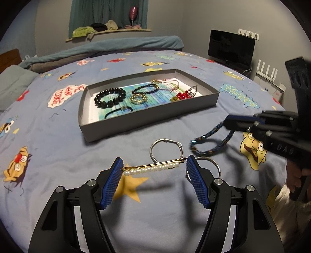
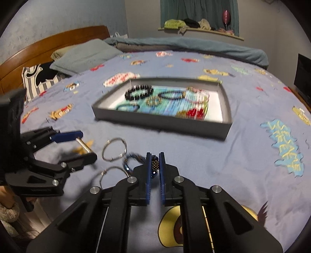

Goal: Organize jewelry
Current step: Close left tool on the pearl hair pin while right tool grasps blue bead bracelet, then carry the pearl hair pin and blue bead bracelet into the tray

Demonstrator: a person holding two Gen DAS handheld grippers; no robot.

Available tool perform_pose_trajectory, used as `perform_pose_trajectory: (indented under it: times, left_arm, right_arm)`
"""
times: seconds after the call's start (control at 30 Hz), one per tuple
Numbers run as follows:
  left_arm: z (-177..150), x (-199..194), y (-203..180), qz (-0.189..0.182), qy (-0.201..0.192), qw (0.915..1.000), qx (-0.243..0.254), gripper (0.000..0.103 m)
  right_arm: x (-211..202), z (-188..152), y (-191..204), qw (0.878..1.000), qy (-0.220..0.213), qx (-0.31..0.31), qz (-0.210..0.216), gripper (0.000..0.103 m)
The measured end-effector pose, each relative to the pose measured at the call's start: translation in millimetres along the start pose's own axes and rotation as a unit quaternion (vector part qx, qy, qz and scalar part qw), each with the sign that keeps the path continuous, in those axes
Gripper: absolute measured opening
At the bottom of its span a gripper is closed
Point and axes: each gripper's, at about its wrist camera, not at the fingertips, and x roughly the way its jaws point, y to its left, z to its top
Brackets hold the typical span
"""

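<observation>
Two claws are busy: my left claw [image 1: 154,167] pinches the pearl hair clip [image 1: 153,167] endwise above the bed [image 1: 58,140]; my right claw [image 2: 155,162] grips the blue beaded bracelet [image 2: 154,165] near the gray tray [image 1: 147,118].

1. Bedsheet [image 1: 58,136]: pale blue, printed with cartoon figures in yellow, orange and red, plus yellow stars.
2. Tray [image 1: 147,118]: grey walls, white inside; liner paper printed in turquoise and blue.
3. Beaded bracelet [image 1: 109,97], far left in the tray: glossy black.
4. Cluster of beads [image 1: 182,95], right in the tray: red.
5. Pearl hair clip [image 1: 153,167]: white pearls on a gold bar.
6. Bangle [image 1: 166,149], near the tray: silver.
7. Braided bracelet [image 1: 210,148]: dark blue flecked with bronze.
8. Left gripper [image 1: 154,182]: black body, blue ribbed pads [image 1: 111,184].
9. Right gripper [image 2: 155,175]: the same black and blue.
10. Curtain [image 1: 108,13]: teal.
11. Headboard [image 2: 58,44]: reddish-brown wood.
</observation>
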Motion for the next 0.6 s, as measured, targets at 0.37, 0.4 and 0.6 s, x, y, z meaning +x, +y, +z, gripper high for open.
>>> perform_pose_trajectory:
  times: [0.37,0.4,0.6]
  left_arm:
    - [8.1,-8.9,12.8,0.013,-0.014,0.9998,-0.009,0.068]
    - [9.0,-9.8,14.1,0.013,-0.015,0.9997,-0.010,0.068]
    - [19.4,-12.5,27.1,0.023,-0.025,0.9993,-0.016,0.068]
  right_arm:
    - [-36.3,29.9,-7.2,0.998,-0.062,-0.003,-0.024,0.007]
    - [-38.0,31.9,-8.9,0.998,-0.065,-0.001,-0.026,0.007]
    - [-38.9,42.2,-14.3,0.996,-0.078,0.002,-0.035,0.007]
